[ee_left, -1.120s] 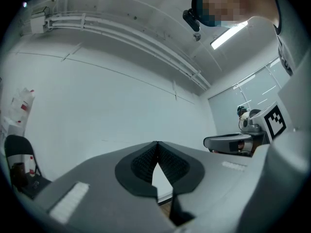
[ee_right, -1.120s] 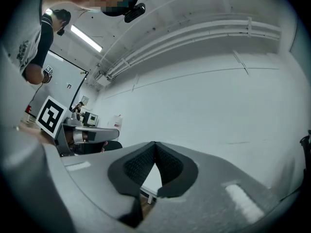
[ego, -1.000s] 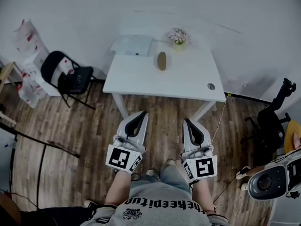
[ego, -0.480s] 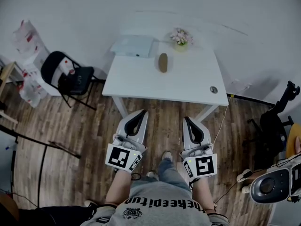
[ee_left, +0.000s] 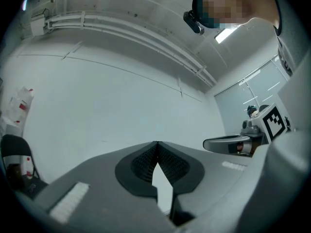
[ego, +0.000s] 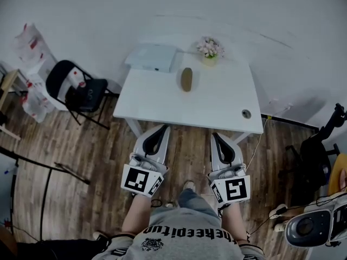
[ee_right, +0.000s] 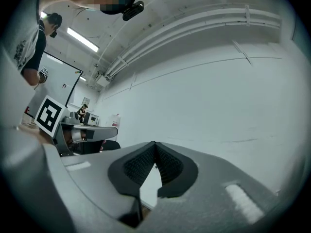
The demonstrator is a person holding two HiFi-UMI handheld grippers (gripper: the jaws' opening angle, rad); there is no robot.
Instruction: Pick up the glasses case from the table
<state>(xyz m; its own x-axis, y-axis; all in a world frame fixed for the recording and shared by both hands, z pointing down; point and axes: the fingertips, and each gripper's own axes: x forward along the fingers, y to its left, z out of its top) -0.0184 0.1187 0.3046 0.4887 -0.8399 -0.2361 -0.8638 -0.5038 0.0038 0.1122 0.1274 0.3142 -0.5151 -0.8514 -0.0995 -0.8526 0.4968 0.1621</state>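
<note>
Seen from above, a person holds the left gripper (ego: 163, 128) and the right gripper (ego: 214, 136) side by side over a wooden floor (ego: 81, 145), just short of the near edge of a white table (ego: 217, 104). Both grippers point towards the table, each with its jaws pressed together at the tips and nothing between them. The brown glasses case (ego: 186, 79) lies towards the far side of the table, well apart from both grippers, between a pale flat box (ego: 152, 57) at the far left corner and a small pot of flowers (ego: 210, 49) to its far right.
</note>
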